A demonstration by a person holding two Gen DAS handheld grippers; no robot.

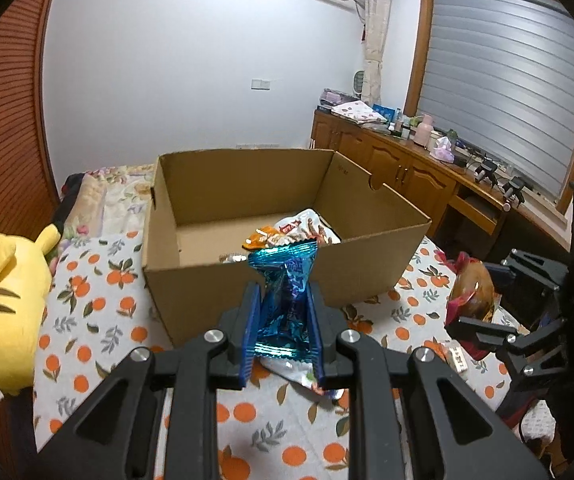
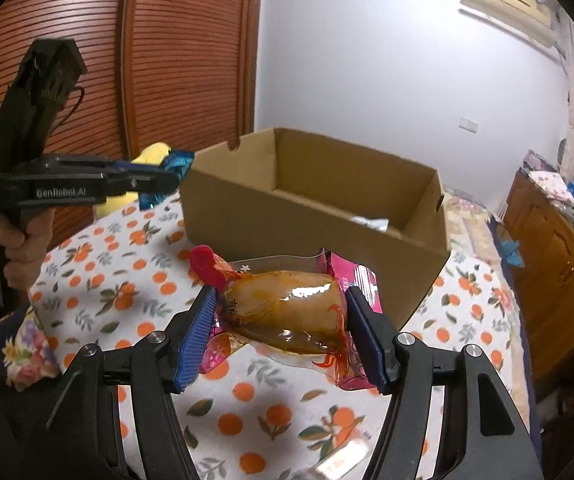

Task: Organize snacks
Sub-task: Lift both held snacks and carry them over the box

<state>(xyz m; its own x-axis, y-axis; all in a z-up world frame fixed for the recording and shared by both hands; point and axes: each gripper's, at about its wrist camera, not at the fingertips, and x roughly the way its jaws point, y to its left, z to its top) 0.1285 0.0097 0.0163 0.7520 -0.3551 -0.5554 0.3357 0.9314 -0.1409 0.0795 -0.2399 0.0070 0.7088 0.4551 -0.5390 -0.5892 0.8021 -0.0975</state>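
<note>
Snacks are partly in the cardboard box (image 1: 223, 284) and partly up in the air. That big brown box sits open on the bed cover with oranges printed on it (image 1: 99, 320). Down at the bottom of the box lie a white and red snack bag (image 1: 307, 228), an orange packet (image 1: 261, 237) and a small silver one (image 1: 233, 258) — all bunched toward one side.

Next in size is the clear pink-edged pack with a brown bun (image 2: 283, 316) inside. The right gripper (image 2: 281, 334) squeezes it from both sides, held above the cover just in front of the box.

Smallest is the shiny blue wrapper (image 1: 287, 304). The left gripper (image 1: 283, 320) pinches it tight — its pads almost meet — just before the near wall of the box.

A yellow plush toy (image 1: 7, 300) lies off to the side.
</note>
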